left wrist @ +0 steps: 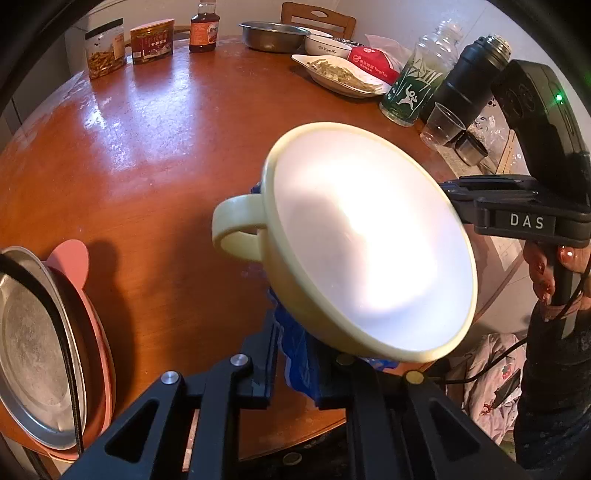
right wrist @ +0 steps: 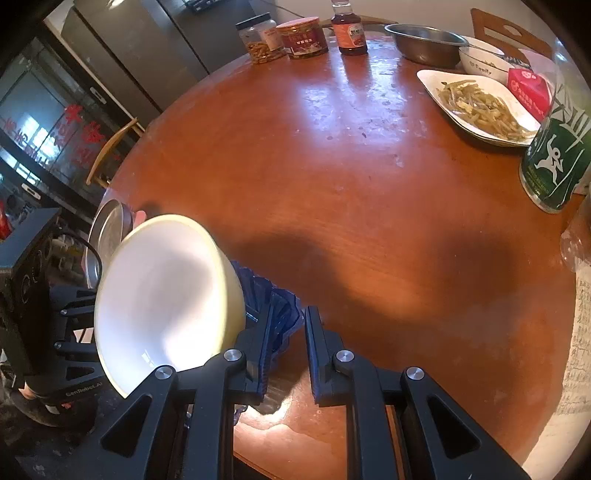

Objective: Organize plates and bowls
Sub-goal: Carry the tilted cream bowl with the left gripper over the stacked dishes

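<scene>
Tabletop: "Family" bowl (left wrist: pixel 327 46); "DAS" tool (left wrist: pixel 517 218).

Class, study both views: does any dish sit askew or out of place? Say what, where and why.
The cream bowl stands out. It is tilted steeply, with its opening facing sideways rather than up, against a blue dish near the front edge of the table. It is empty, and nothing looks spilled or broken.

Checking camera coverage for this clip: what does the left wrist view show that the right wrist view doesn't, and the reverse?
Only left wrist: the bowl's handle and a black flask. Only right wrist: the fridge and a handwritten paper at the table edge. Both: the tilted yellow bowl, the blue dish by it, the metal plate, the steel basin.
</scene>
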The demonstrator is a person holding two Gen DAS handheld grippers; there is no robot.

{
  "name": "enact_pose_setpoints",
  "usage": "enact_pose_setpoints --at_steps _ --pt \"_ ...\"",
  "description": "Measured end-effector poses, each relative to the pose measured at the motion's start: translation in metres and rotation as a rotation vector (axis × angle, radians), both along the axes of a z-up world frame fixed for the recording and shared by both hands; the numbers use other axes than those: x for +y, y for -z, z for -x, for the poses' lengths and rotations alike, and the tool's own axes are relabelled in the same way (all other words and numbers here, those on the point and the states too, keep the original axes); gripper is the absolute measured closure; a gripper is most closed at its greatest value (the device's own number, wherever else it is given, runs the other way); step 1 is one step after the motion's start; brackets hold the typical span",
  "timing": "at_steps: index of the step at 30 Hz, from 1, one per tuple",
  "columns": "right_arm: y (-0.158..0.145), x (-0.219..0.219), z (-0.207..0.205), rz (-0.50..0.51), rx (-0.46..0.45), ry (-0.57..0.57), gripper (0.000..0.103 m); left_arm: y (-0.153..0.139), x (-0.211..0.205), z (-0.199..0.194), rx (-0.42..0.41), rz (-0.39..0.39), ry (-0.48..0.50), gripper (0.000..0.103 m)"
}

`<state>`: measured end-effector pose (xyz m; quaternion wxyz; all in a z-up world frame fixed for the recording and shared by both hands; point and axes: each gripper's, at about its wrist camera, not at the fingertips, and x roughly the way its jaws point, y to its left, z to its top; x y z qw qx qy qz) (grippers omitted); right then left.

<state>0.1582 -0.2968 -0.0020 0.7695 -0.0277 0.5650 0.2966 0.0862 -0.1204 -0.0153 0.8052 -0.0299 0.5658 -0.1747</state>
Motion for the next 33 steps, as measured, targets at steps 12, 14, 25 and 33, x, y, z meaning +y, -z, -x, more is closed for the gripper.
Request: enact_pose_setpoints --at_steps 12,14,25,33 --pt "-0.001 0.007 0.001 0.047 -0.024 -0.002 0.087 0.002 0.003 -0.002 0.005 0.024 -0.017 0.090" --pt "0.000 0.007 -0.001 0.040 -0.024 0.001 0.087 0.001 0.004 -0.002 0.010 0.034 -0.017 0.090" --pt "-0.012 0.010 -0.006 0.035 -0.027 0.005 0.089 -0.007 0.011 -0.008 0.016 0.042 -0.027 0.091" --pt "-0.026 0.026 -0.005 0.047 -0.041 -0.018 0.089 -0.017 0.027 -0.009 0.009 0.058 -0.048 0.091"
